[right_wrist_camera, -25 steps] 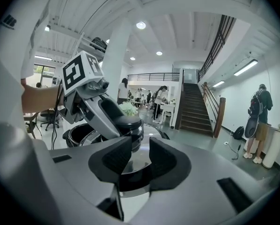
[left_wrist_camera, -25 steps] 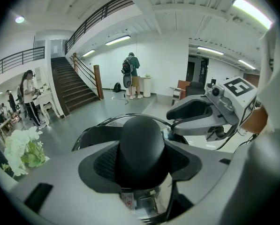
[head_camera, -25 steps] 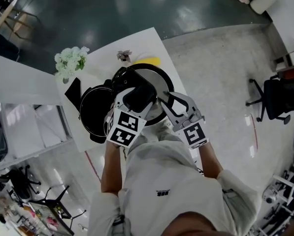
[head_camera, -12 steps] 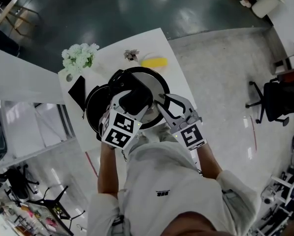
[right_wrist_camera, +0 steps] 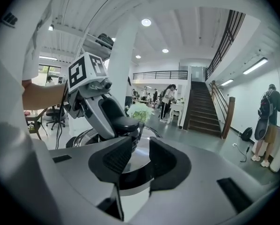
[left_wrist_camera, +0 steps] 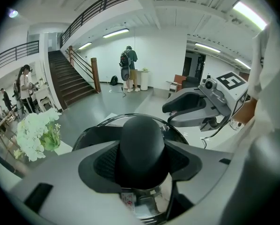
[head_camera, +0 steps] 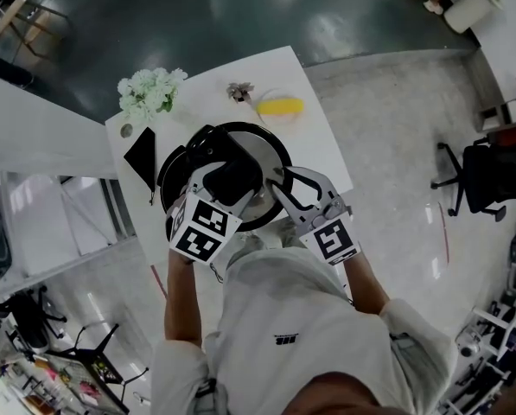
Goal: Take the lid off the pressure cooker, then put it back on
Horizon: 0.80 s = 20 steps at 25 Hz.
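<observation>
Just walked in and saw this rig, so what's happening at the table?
A person is working two handheld grippers over a white table. The left gripper is clamped on the black knob of the pressure cooker lid, holding the lid partly over the dark cooker pot, offset and not seated on it. The right gripper sits at the lid's rim with its jaws apart, gripping nothing.

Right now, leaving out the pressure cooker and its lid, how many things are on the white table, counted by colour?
White and green: 1, bunch of flowers
Yellow: 1, oblong thing
Black: 1, flat slab
Brownish: 1, small sprig
Grey: 1, small round thing beside the flowers
Total: 5
</observation>
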Each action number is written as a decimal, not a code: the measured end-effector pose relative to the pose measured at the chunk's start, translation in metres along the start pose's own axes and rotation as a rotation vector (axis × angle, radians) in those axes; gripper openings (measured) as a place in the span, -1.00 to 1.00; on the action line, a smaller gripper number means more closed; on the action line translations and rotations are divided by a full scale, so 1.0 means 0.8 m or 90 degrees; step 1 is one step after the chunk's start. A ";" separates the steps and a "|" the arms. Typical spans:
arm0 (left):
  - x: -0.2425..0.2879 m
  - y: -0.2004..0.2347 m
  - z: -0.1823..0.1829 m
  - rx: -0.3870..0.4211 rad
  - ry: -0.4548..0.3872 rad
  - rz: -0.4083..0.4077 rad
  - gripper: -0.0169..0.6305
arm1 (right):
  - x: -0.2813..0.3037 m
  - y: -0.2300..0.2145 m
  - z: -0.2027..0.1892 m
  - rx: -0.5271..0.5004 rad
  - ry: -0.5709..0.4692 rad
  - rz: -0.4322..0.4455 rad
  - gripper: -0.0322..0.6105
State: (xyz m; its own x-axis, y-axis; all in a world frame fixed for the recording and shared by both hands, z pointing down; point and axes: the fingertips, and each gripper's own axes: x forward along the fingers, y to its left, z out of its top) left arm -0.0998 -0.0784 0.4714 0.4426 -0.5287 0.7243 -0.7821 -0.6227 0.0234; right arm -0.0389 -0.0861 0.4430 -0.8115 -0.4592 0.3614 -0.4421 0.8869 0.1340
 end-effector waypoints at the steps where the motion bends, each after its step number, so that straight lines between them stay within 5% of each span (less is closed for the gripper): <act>1: -0.002 0.002 -0.004 -0.001 0.002 -0.001 -0.06 | 0.002 0.004 0.002 0.007 0.004 0.001 -0.53; 20: -0.031 0.032 -0.072 0.003 0.031 -0.057 -0.06 | 0.056 0.064 0.011 -0.015 0.012 0.023 -0.53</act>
State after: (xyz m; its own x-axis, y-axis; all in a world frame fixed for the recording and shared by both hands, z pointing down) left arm -0.1561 -0.0479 0.4939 0.4893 -0.4423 0.7516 -0.7380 -0.6692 0.0866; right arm -0.1010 -0.0613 0.4583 -0.8194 -0.4253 0.3842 -0.4025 0.9043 0.1424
